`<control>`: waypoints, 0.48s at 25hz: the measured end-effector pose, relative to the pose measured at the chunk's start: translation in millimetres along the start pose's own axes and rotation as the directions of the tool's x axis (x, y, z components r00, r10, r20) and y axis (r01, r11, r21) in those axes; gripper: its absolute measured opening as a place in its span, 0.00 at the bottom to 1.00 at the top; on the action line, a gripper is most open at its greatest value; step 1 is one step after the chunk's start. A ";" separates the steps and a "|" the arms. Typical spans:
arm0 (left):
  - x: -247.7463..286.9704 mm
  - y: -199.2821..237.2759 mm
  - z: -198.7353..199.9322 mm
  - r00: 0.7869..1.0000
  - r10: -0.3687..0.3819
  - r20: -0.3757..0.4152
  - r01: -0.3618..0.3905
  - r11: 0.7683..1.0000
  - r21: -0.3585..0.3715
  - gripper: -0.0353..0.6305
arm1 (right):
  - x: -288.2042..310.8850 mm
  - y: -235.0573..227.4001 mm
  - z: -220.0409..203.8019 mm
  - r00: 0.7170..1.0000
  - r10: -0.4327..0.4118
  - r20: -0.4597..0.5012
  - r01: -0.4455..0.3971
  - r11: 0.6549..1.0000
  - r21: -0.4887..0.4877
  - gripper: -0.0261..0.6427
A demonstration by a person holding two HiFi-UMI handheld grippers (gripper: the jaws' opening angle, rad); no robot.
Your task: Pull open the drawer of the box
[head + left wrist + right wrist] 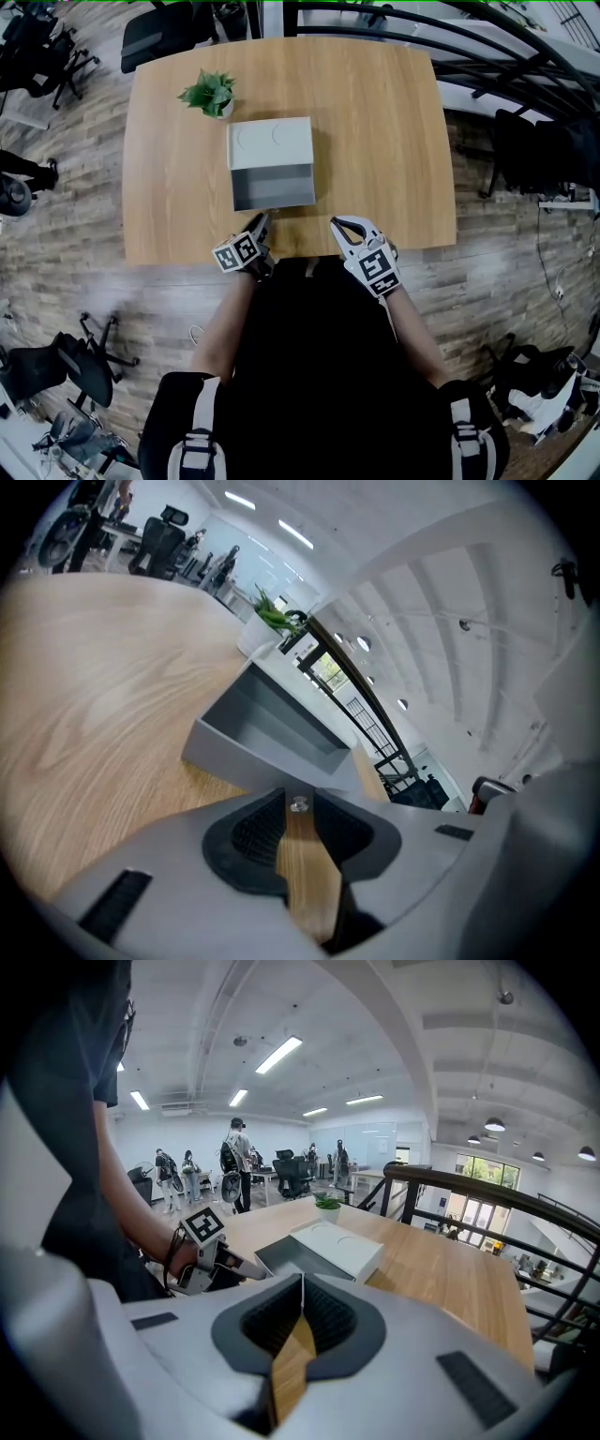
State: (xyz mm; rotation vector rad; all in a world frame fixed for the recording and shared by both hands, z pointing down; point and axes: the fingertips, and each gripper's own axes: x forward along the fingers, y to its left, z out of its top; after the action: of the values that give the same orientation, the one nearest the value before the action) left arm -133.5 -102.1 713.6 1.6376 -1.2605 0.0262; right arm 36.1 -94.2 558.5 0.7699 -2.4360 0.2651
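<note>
**Drawer standing out of the box, centre of frame on the desk.**
Left tongs are pinched narrow on the small knob at the drawer front. Right tongs are closed and empty, lower right of the box. The drawer appears light, rigid and free-sliding, so the box may shift with it. Grip the knob only; it is small and probably slippery.

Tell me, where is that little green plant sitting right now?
In the head view the potted plant stands on the far left part of the wooden table, just beyond the far-left corner of the grey box.
</note>
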 end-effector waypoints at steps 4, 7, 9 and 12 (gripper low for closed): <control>-24.2 -15.9 15.3 0.993 0.030 0.113 -0.038 0.997 0.063 0.14 | -6.4 -4.5 1.8 0.999 0.032 0.008 -0.032 0.999 -0.028 0.08; -38.1 -34.4 24.0 0.982 0.012 0.189 -0.029 0.996 0.085 0.14 | -12.1 -8.7 4.8 0.998 0.057 0.020 -0.056 0.997 -0.051 0.08; -47.2 -47.0 28.3 0.974 0.012 0.226 -0.038 0.993 0.109 0.13 | -16.2 -11.2 7.2 0.997 0.073 0.030 -0.071 0.996 -0.061 0.08; -59.8 -66.4 34.7 0.965 0.017 0.263 -0.066 0.982 0.178 0.11 | -18.5 -14.8 10.4 0.994 0.099 0.040 -0.097 0.993 -0.070 0.08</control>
State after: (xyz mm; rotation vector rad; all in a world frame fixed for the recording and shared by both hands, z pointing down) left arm -130.4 -89.6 618.6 1.8185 -1.5311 -0.0487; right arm 52.4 -101.2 539.6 0.6338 -2.5136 0.2043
